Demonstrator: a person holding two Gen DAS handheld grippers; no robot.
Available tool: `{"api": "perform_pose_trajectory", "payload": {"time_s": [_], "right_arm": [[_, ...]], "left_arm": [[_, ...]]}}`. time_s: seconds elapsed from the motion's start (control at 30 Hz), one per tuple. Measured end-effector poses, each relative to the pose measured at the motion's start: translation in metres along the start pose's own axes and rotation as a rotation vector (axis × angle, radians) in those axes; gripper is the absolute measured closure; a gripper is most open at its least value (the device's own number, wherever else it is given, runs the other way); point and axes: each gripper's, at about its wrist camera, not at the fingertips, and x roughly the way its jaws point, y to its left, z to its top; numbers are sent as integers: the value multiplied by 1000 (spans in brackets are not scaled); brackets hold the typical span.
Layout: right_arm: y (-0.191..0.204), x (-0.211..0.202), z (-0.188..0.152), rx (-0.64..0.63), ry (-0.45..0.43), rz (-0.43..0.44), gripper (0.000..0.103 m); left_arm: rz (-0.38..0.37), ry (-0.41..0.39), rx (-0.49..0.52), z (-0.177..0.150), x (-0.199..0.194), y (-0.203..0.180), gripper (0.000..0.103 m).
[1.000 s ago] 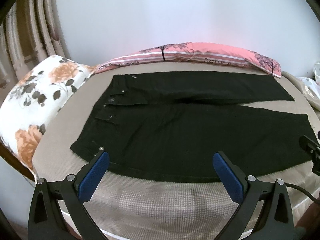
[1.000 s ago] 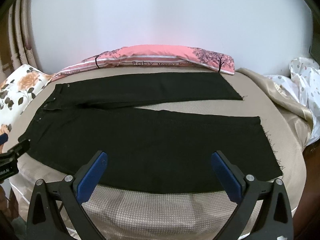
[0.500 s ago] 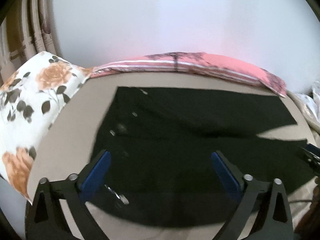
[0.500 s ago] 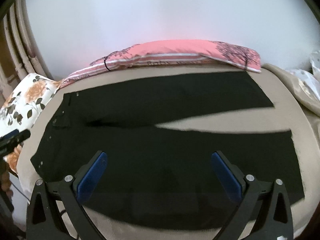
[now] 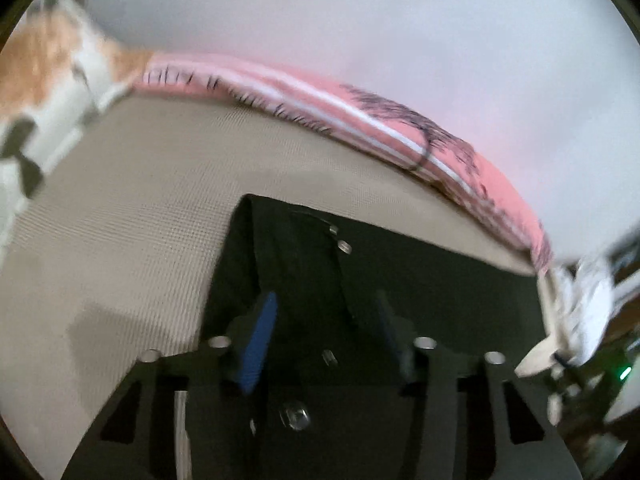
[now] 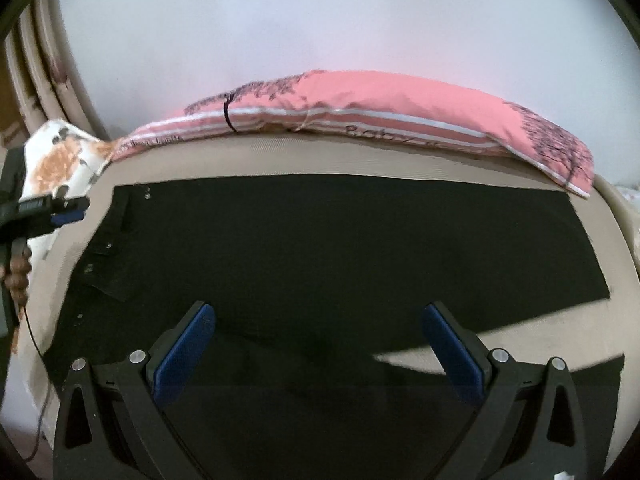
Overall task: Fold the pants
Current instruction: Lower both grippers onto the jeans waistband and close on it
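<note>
lying flat lengthwise across the bed [image 6: 280, 156], black pants [image 6: 340, 240] waistband left, left gripper [image 5: 324, 332] half-closed, right gripper [image 6: 320, 340] apart

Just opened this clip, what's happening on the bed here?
A person holding a gripper in each hand is starting to fold black pants spread flat on a beige bed. The left gripper is low over the waistband end near the buttons, its jaws narrowed but not visibly pinching cloth. The right gripper hovers over the pants' middle with its jaws wide apart. No fold is made yet.
</note>
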Motion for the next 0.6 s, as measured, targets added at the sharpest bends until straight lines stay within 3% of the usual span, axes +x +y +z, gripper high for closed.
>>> {"api": "perform_pose_trajectory", "payload": {"time_s": [0.17,0.27,0.4,0.5,0.6], "right_arm": [[18,34,15,-36,46,7,0],[25,48,22,-54,53,10,0],[33,64,30,-62,59,25,0],[35,74,35,-63,61,36,0],[35,80,37,-68,63,40,0]], "left_arm": [[-51,51,-50,26,32,34,59],[-126,92,-73,33,48,44,59],[-201,128,-87,40,61,44,69],[-262,134,-80,44,64,36,69],[-276,157,-49,52,71,28,69]]}}
